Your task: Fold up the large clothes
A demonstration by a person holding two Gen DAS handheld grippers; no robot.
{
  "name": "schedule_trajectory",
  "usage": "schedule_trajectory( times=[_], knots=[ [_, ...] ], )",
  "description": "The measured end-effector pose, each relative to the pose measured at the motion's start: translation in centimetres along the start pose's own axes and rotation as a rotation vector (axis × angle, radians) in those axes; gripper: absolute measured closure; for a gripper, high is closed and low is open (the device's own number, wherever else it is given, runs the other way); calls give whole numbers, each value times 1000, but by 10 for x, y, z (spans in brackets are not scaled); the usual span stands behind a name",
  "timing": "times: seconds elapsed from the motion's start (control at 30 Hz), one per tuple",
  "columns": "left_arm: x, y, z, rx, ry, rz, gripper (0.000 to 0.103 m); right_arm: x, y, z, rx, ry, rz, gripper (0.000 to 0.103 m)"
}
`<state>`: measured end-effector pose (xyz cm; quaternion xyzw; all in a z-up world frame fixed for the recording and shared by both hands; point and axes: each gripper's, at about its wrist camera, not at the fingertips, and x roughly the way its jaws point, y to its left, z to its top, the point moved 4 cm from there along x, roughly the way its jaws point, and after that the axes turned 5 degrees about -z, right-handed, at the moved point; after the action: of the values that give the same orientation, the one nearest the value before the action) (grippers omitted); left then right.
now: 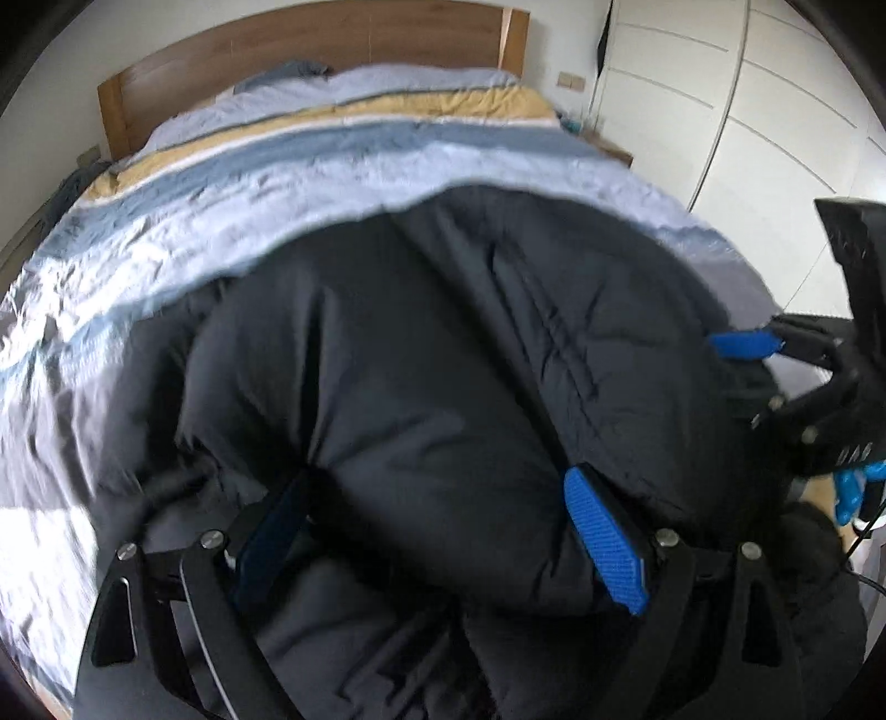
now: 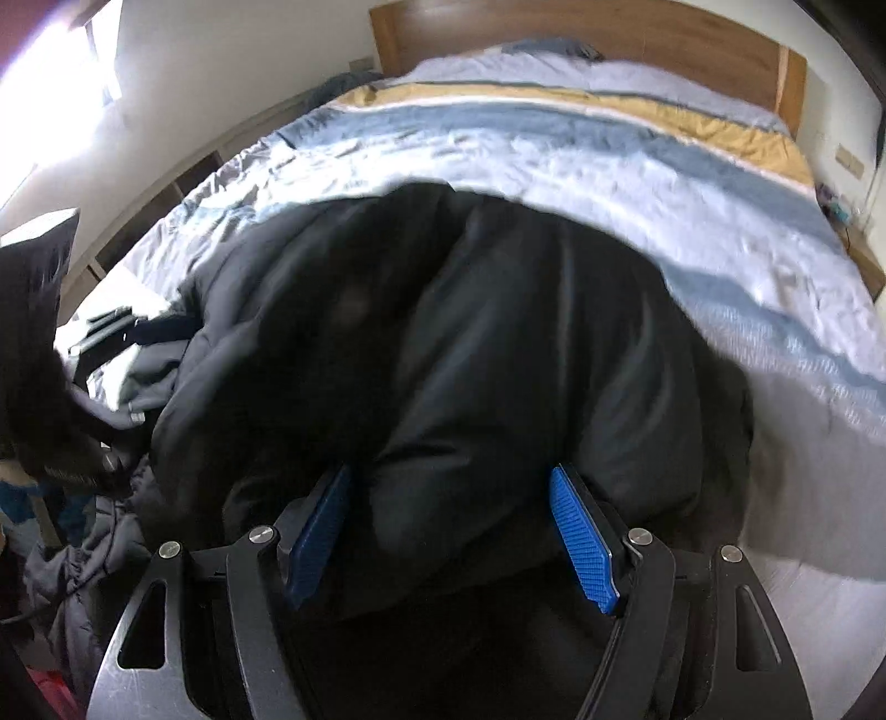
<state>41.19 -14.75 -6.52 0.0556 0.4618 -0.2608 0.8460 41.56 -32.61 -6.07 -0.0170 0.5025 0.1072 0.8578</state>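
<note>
Black puffy jacket [image 1: 443, 360] bunched on one striped quilt [image 1: 249, 183] before one wooden headboard [image 1: 310, 50], clamped in both left gripper [image 1: 437, 531] and right gripper [image 2: 448, 531], grey clothes [image 2: 111, 531] heaped just beside.

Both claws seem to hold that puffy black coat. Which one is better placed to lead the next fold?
Right, probably. The left gripper and right gripper each pinch a thick fold of the black padded jacket, but striped duvet lies bare beside the right, while crumpled grey clothes crowd the left.
</note>
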Motion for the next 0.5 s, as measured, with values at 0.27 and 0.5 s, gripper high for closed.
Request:
schedule_trajectory(
  times=[0.27,0.5],
  knots=[
    [-3,3,-8,-34,20,12,10,-6,-3,-11,23,21,-24,30],
    [-33,0,-15,-8,18,42,10,-21,1,-20,44,32,-60,30]
  ],
)
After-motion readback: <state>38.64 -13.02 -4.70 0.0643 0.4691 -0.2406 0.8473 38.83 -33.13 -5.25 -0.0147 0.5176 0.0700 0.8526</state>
